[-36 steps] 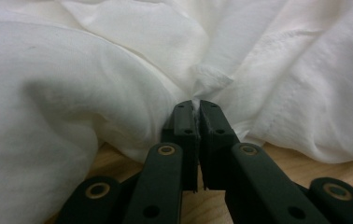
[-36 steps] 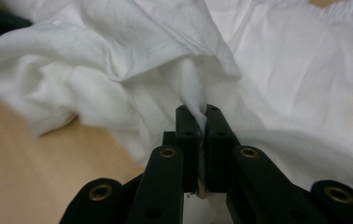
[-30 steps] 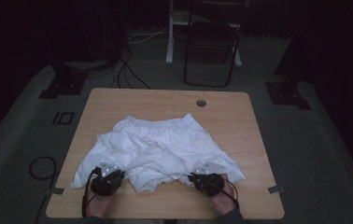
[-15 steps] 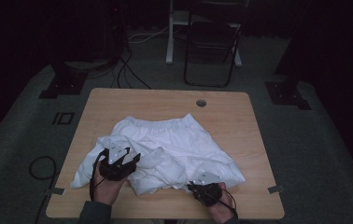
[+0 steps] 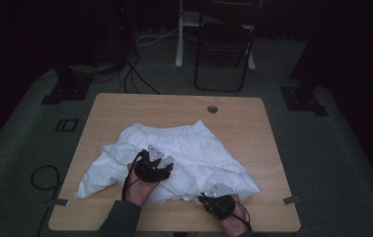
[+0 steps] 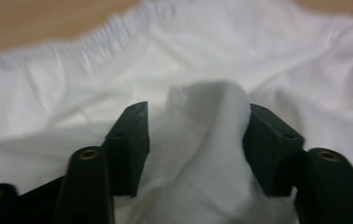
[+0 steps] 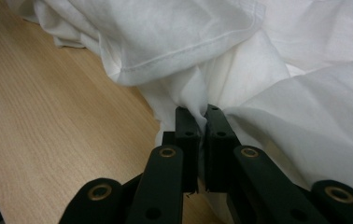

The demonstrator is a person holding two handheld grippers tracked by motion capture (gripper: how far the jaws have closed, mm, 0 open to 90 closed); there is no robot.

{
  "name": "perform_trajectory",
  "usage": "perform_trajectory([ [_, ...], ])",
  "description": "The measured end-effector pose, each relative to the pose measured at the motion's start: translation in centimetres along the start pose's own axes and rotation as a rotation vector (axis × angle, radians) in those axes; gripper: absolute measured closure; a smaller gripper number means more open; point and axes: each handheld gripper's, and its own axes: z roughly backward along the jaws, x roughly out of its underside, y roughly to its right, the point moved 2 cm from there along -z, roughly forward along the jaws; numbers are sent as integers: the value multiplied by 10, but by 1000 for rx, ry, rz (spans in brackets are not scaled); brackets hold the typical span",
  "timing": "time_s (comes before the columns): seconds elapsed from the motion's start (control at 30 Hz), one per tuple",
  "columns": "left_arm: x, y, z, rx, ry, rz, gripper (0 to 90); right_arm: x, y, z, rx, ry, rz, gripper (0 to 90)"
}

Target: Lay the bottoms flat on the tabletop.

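Wood table (image 5: 253, 123) in dark room w/ grey carpet. White shorts (image 5: 194, 148) lie crosswise, waistband toward far edge. Left gripper (image 5: 161, 165) has just been opening, cloth fold loose between jaws; right gripper (image 5: 213, 197) pinches hem.

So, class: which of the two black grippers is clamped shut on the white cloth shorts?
The right gripper, pinching the white cloth shorts near the table's front edge; the left gripper stands open.

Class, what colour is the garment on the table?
White, plain: the garment shows best in the high view.
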Motion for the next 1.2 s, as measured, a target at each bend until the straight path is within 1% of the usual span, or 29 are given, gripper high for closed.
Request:
perform_trajectory([
  [0.03, 5, -1, -3, 2, -22, -2, 504, 0, 0, 1, 1, 0, 0, 865],
  [0.1, 14, -3, -1, 13, -42, -10, 698, 1, 0, 3, 2, 0, 5, 864],
  [0.13, 18, -4, 2, 15, -39, -8, 774, 1, 0, 5, 4, 0, 7, 864],
  [0.17, 18, -4, 2, 15, -39, -8, 822, 1, 0, 5, 4, 0, 7, 864],
  [0.2, 29, -6, 15, 28, -21, 4, 868, 4, 0, 12, 7, 4, 14, 863],
  [0.27, 38, -5, 27, 33, -12, 5, 873, 6, -1, 17, 6, 5, 15, 862],
  [0.3, 42, -4, 33, 38, -3, 13, 874, 8, -1, 21, 4, 2, 14, 862],
  [0.33, 42, -4, 33, 38, -3, 13, 874, 8, -1, 21, 4, 2, 14, 862],
  [0.43, 60, 4, 48, 51, -3, 23, 873, 13, -4, 30, -4, -2, 24, 863],
  [0.53, 76, 9, 54, 63, -26, 36, 871, 17, -7, 33, -17, -17, 40, 862],
  [0.63, 93, 12, 54, 62, -68, 29, 859, 20, -10, 34, -36, -29, 42, 851],
  [0.7, 99, 11, 52, 73, -79, 51, 856, 20, -10, 32, -43, -34, 41, 846],
  [0.77, 100, 10, 50, 73, -85, 48, 855, 21, -9, 30, -47, -38, 34, 845],
  [0.8, 101, 10, 42, 61, -89, 40, 855, 21, -8, 28, -51, -38, 29, 845],
  [0.83, 101, 9, 38, 62, -91, 43, 855, 21, -5, 22, -50, -50, 4, 846],
  [0.9, 99, 4, 31, 74, -73, 61, 858, 20, -2, 16, -46, -56, -7, 847],
  [0.97, 96, 1, 28, 78, -70, 64, 858, 18, 0, 13, -42, -51, -14, 847],
  [1.0, 93, -2, 23, 69, -60, 52, 858, 16, 2, 11, -36, -54, -24, 847],
  [1.03, 91, -3, 21, 65, -55, 45, 859, 12, 7, 7, -26, -52, -36, 848],
  [1.1, 87, -8, 15, 55, -45, 22, 858, 8, 12, 3, -13, -51, -41, 848],
  [1.13, 84, -11, 12, 51, -39, 17, 859, 6, 14, 1, -5, -50, -44, 848],
  [1.17, 84, -11, 12, 51, -39, 17, 859, 6, 14, 1, -5, -50, -44, 848],
  [1.2, 80, -14, 8, 48, -37, 13, 859, 4, 17, -2, 4, -49, -44, 848],
])
